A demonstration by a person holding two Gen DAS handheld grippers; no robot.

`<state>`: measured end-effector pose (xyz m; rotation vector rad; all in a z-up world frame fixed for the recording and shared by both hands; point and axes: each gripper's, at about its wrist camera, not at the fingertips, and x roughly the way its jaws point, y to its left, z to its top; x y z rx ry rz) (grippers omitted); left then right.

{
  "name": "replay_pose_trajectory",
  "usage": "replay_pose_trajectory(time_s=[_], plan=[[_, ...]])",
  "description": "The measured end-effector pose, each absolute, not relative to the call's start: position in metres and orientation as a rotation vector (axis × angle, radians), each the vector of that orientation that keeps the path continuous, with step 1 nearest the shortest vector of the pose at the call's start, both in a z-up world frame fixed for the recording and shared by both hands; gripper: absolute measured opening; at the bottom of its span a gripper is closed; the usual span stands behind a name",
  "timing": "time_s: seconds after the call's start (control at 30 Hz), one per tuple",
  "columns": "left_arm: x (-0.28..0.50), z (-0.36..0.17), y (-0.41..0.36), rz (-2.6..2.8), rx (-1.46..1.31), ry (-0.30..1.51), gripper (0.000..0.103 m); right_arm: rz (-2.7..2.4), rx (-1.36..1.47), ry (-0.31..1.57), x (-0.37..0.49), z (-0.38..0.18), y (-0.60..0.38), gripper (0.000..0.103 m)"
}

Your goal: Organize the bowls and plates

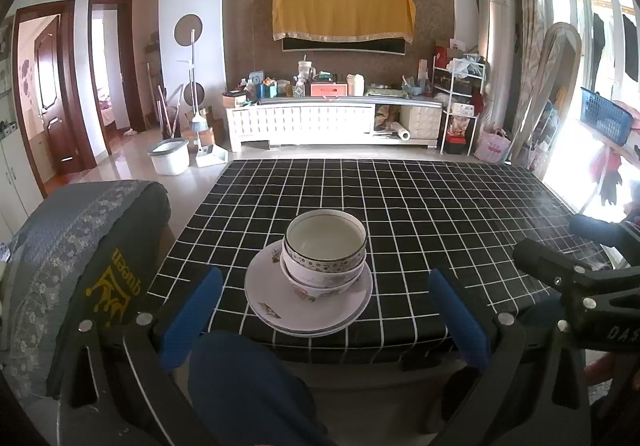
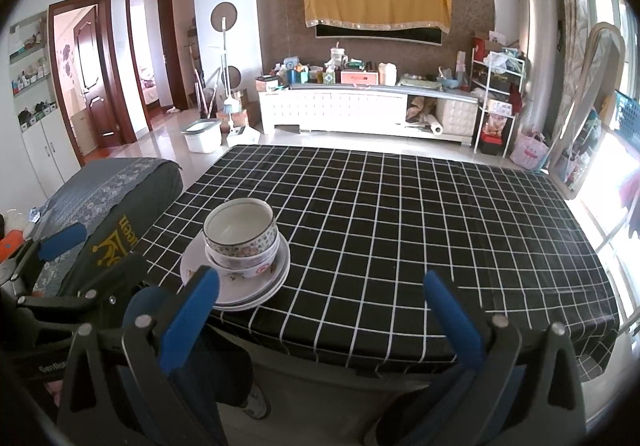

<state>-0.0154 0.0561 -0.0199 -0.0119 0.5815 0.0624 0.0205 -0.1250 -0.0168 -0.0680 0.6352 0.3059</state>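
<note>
My left gripper point(image 1: 326, 310) and right gripper point(image 2: 322, 310) stand wide, holding nothing; the nested bowls point(image 1: 325, 252) sit on stacked plates point(image 1: 276, 294) near the table's point(image 1: 440, 213) front edge.

Checked table point(image 1: 400, 205), stacked plates point(image 1: 280, 306) on it

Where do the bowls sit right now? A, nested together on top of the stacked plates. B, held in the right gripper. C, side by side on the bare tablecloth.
A: the bowls sit nested on the plates, both grippers open and empty.
</note>
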Motion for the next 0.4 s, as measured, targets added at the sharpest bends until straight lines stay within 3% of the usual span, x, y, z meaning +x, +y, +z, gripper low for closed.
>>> replay_pose_trajectory(time_s=[0.4], plan=[[-0.0188, -0.0207, 0.0564, 0.06, -0.019, 0.597, 0.102, 0.308, -0.065, 0.636, 0.0198, -0.0154, -0.1257, 0.103]])
